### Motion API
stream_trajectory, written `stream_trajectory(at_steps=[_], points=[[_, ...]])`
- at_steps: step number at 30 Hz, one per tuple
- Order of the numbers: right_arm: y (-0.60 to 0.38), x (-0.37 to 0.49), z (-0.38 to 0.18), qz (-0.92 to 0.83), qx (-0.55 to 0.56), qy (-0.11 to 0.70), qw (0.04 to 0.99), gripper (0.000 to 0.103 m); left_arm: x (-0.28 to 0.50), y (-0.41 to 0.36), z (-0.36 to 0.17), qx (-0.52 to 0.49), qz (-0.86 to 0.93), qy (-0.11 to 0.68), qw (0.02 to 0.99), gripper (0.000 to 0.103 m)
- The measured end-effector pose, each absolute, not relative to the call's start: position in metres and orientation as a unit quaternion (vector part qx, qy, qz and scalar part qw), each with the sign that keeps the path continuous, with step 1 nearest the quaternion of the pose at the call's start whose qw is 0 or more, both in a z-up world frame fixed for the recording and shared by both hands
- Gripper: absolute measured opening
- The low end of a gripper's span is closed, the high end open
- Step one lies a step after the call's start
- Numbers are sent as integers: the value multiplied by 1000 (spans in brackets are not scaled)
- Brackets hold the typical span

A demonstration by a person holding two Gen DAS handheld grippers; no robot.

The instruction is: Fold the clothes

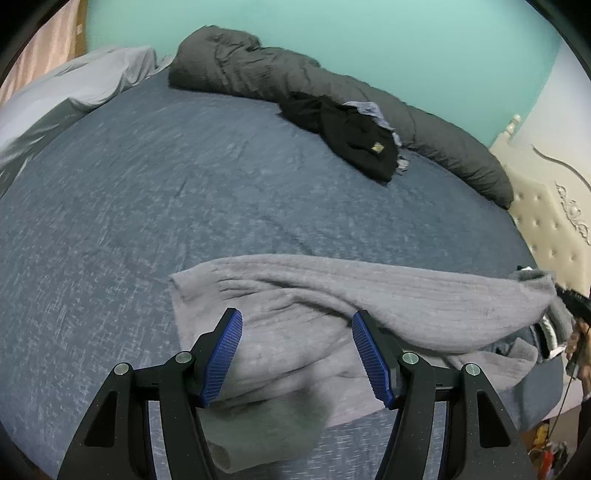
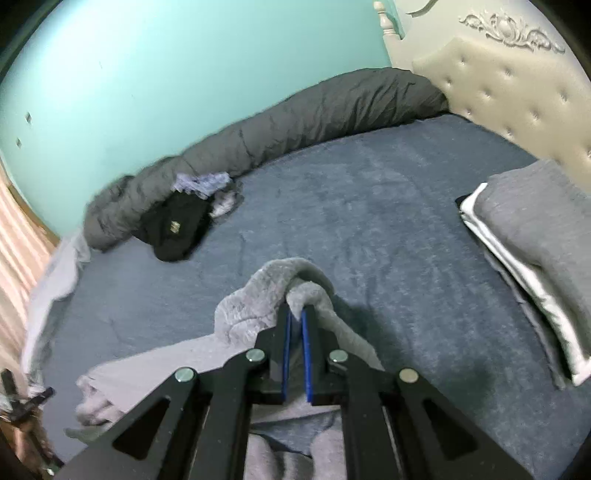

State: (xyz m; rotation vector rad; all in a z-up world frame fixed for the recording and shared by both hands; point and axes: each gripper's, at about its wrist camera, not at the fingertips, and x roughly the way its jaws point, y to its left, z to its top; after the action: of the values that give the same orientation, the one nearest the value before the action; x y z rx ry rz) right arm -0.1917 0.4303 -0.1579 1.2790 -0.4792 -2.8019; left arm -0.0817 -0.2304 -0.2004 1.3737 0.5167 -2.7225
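Over the bed, tool positions: both grippers point down at a slant toward the blue bedsheet (image 1: 184,192).
Right gripper (image 2: 296,314): blue pads drawn nearly together and clamped on a bunched fold of the grey knit sweater (image 2: 258,291); the cloth arches over the fingertips and hangs off both sides.
Right gripper, seen from the left wrist view: only a dark part of it shows at the right edge, at the raised corner of the sweater (image 1: 332,295); beside it is part of a hand (image 1: 580,343).
Left gripper (image 1: 297,321): jaws standing apart, blue pads (image 1: 221,358) above the sweater with nothing pinched between them; whether the tips touch the cloth cannot be told.
Sweater, position: spread on the near part of the sheet, its far edge running straight across, one side lifted toward the right gripper, the rest lying flat with shallow creases.
Sweater, lower part: a darker grey section trails toward the near edge of the bed, between the left gripper's arms.
Folded stack (image 2: 535,240): grey garment on top, white layer beneath, lying on the sheet near the headboard, well apart from the sweater.
Black garment (image 1: 354,140): crumpled on the far side of the sheet, a pale blue item (image 2: 201,184) just behind it, both against the dark grey duvet roll (image 1: 258,70).
Headboard (image 2: 517,92): cream, tufted, with carved trim.
Wall (image 1: 332,29): turquoise, behind the duvet roll.
Pale sheet (image 1: 81,81): heaped at the far left corner of the bed.
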Motion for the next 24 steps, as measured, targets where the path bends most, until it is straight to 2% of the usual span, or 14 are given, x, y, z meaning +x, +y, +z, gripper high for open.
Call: stream_trajectory(at_steps=[2, 5, 6, 7, 9, 11, 15, 24], points=[[429, -203, -186, -873, 458, -167, 11, 9, -79, -242, -208, 453, -875, 168, 40, 66], [435, -206, -210, -862, 462, -207, 8, 10, -73, -262, -221, 466, -865, 173, 64, 66], [437, -205, -211, -866, 454, -209, -1, 13, -71, -268, -226, 471, -862, 175, 71, 66], [439, -203, -212, -870, 446, -210, -10, 22, -68, -275, -232, 477, -857, 178, 76, 66], [436, -202, -212, -869, 451, -203, -6, 29, -64, -285, -244, 486, -850, 183, 84, 66], [429, -200, -210, -870, 455, -191, 12, 30, -62, -292, -254, 494, -844, 193, 86, 66], [409, -199, -206, -872, 456, -167, 57, 49, -63, -296, -270, 502, -835, 210, 82, 66], [374, -196, -212, -867, 458, -163, 113, 50, -103, -305, -285, 501, -836, 206, 89, 66]])
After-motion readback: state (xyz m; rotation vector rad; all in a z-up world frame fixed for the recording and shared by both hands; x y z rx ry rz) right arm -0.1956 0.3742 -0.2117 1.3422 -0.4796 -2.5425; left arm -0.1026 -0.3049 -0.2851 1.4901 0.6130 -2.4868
